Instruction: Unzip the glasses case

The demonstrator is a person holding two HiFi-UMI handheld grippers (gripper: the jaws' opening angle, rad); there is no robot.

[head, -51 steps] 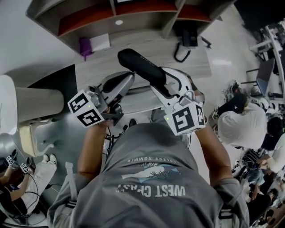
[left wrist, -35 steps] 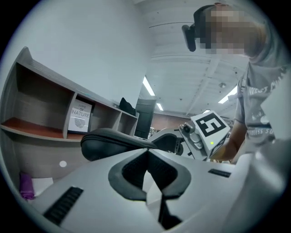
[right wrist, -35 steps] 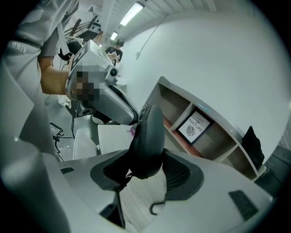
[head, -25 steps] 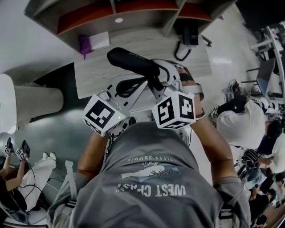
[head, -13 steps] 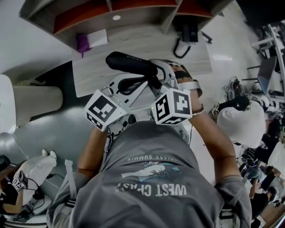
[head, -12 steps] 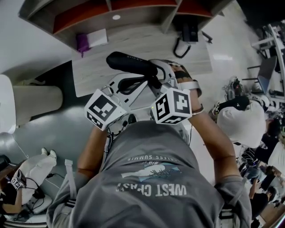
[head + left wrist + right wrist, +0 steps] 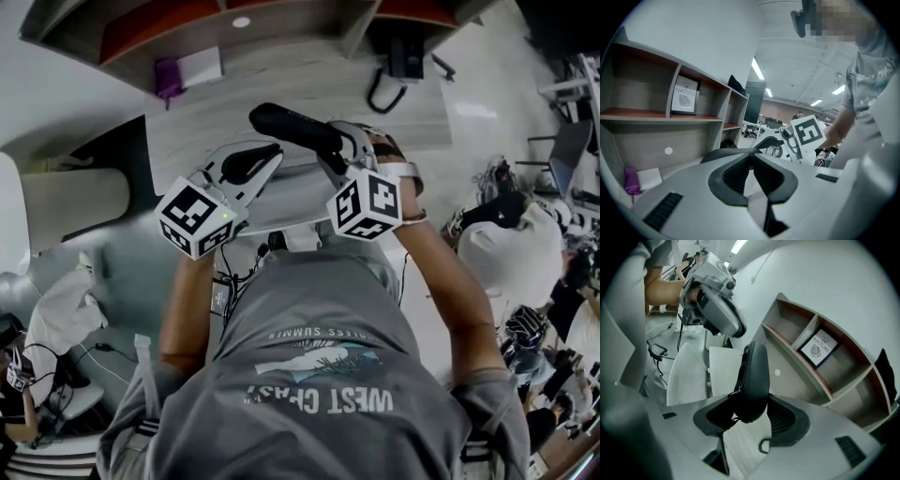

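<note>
The right hand-held gripper (image 7: pixel 330 155) is closed on the glasses case (image 7: pixel 295 129). In the right gripper view, the right hand-held gripper (image 7: pixel 752 404) has one end of the glasses case (image 7: pixel 754 376) between its pads, and the rest of the case stands out beyond the jaws. A zip seam runs along the case edge. A small tab (image 7: pixel 734 392) sits on that seam close to the left-hand pad.

The left hand-held gripper (image 7: pixel 267 155) is just beside the case, on the person's left of it and apart from it. In the left gripper view, the left hand-held gripper (image 7: pixel 751 157) has its jaws narrow, with the tips practically together. These jaws have just been opening by a small amount, and nothing is between them.

The case is clear of the desk (image 7: pixel 412 112), which lies below and beyond it. A white sheet (image 7: pixel 724 366) lies on the desk under the case. Farther beyond the case, at the back of the desk, are a purple object (image 7: pixel 169 80) and a white card (image 7: pixel 202 66), side by side. A black device (image 7: pixel 403 58) lies to the right of the case at the same depth.

Farthest from the case is the shelf unit (image 7: pixel 187 23). A framed print (image 7: pixel 820 348) leans in one of its compartments.
</note>
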